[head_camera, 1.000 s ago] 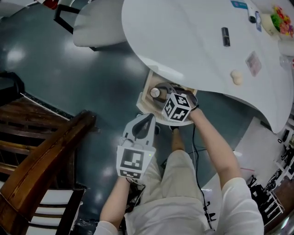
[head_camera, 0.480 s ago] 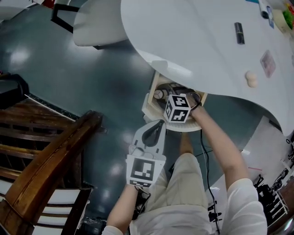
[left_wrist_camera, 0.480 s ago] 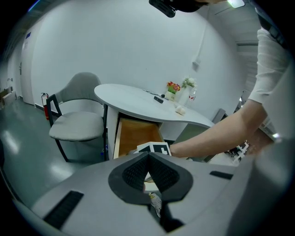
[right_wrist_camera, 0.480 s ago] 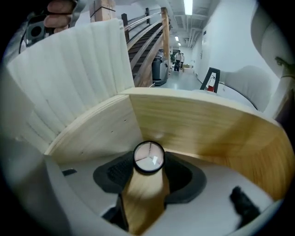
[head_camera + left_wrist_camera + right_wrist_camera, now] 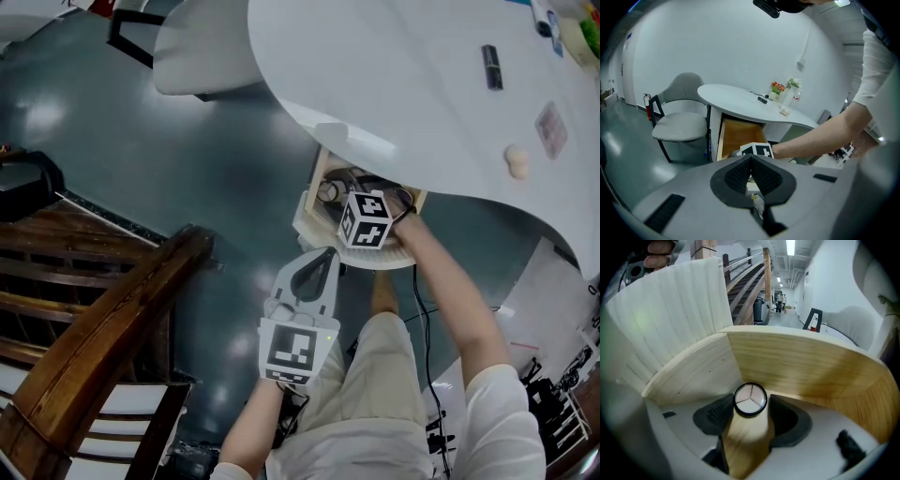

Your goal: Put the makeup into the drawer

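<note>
Below the edge of the white table (image 5: 394,75), mid-frame in the head view, the wooden drawer (image 5: 806,369) stood pulled out; the table's rim overhung its back, and the right gripper (image 5: 751,403), with its marker cube (image 5: 366,218), covered much of its inside. The round makeup compact (image 5: 750,399) sat in the drawer between the right jaws, which had just been opening and stood loosely apart about it. The left gripper (image 5: 326,255) hung just below the drawer front, jaws together on nothing, much as a second before. A grey chair (image 5: 199,52) stood at upper left; a wooden stair rail (image 5: 112,319) ran at lower left; a dark tube (image 5: 491,67) and a pale puff (image 5: 517,161) lay on the table at upper right.
</note>
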